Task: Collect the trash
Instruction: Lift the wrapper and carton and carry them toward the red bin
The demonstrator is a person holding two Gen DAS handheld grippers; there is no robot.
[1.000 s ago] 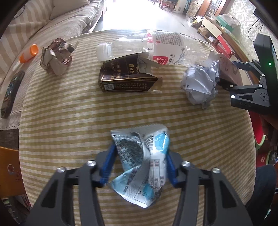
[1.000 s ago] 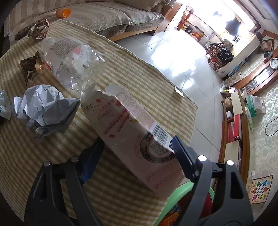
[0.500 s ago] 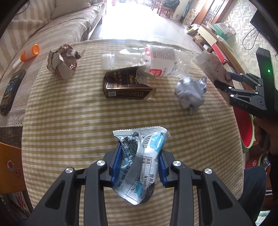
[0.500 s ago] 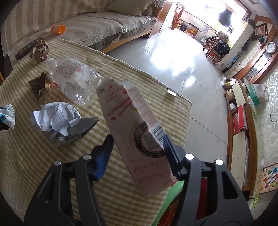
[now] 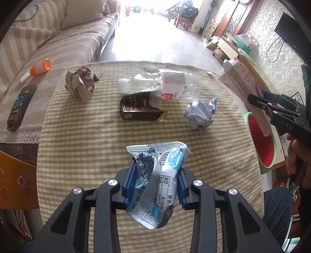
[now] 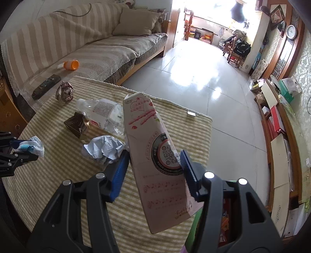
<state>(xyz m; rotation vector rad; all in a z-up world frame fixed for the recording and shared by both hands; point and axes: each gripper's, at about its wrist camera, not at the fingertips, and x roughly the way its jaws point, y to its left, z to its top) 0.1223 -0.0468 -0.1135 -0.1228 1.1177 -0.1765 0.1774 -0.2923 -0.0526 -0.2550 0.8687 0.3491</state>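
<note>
My left gripper [image 5: 156, 182] is low over the table, pointing forward, its two blue pads [image 5: 130, 180] pressed in from both sides on a crumpled snack wrapper [image 5: 158, 183] that sticks out past the tips. My right gripper [image 6: 154, 171] is off to the right, raised and tilted, with its pads [image 6: 120, 173] squeezing a pink carton [image 6: 155, 159] that stands up between them, leaning left. From the left camera I can see my right hand [image 5: 297, 155] wrapped around that gripper's black handle.

Blown-out daylight from far doorway [image 5: 141, 9], floor glare, fisheye-bent edges
</note>
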